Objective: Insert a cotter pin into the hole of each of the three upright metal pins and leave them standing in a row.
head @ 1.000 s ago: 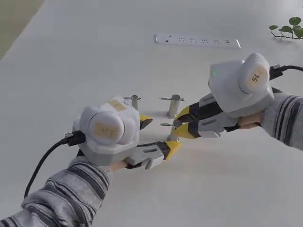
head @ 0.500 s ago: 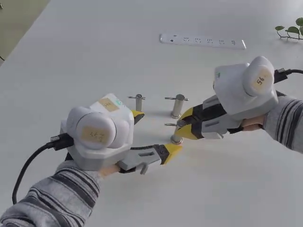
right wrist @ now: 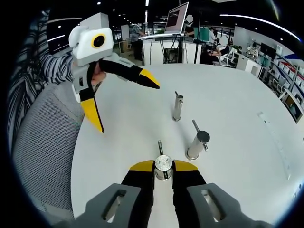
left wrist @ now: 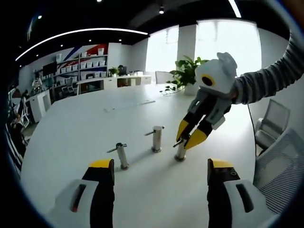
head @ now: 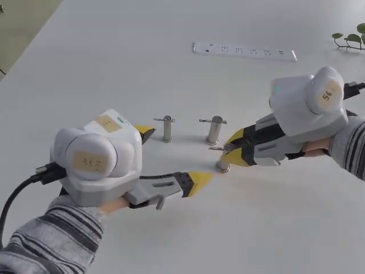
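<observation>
Three upright metal pins stand on the white table (head: 114,68), each with a thin cotter pin through its top: the left pin (head: 167,128), the middle pin (head: 214,130) and the near pin (head: 222,165). My right gripper (head: 232,152) is shut on the near pin's top (right wrist: 163,166), with the cotter pin (right wrist: 160,146) poking out ahead of the jaws. My left gripper (head: 170,157) is open, apart from all the pins, its jaws spread wide (left wrist: 161,166). In the left gripper view the pins (left wrist: 122,156) (left wrist: 156,138) (left wrist: 180,151) stand in a slanted line.
A white power strip (head: 244,50) lies at the table's far side, and a small plant (head: 349,35) sits at the far right corner. An office chair (left wrist: 270,123) stands beyond the table edge. Open tabletop surrounds the pins.
My open left gripper has drawn back to the left, away from the near pin. The right gripper stays shut on that pin.
</observation>
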`<state>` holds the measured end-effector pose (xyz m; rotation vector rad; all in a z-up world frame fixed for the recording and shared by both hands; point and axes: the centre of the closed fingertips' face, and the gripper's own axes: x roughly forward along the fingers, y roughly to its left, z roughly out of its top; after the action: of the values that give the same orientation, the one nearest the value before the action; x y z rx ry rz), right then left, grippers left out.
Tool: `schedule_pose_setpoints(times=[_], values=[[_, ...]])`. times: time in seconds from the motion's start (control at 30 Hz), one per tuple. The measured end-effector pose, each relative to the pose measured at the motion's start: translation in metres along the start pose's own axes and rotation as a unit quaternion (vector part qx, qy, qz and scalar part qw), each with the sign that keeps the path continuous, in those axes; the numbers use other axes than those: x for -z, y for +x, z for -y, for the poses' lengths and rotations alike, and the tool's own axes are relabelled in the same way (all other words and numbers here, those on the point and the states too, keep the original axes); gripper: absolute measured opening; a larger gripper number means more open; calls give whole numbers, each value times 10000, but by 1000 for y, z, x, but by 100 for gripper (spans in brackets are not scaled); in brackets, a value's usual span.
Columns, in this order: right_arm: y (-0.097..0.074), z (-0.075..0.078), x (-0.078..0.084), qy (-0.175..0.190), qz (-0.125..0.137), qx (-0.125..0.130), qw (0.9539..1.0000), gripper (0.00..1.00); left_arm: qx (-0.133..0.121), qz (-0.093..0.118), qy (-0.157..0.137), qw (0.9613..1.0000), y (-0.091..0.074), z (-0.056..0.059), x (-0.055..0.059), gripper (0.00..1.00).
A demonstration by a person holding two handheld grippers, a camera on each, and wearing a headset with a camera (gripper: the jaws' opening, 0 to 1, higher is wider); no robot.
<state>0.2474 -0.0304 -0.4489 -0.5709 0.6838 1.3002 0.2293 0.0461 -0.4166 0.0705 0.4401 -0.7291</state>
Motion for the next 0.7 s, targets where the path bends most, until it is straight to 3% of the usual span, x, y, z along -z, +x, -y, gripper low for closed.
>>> schedule_pose_setpoints(times=[0.7], values=[[-21, 40, 17, 47, -212, 238, 9995, 8, -186, 190, -134, 9996, -5, -15, -5, 97]])
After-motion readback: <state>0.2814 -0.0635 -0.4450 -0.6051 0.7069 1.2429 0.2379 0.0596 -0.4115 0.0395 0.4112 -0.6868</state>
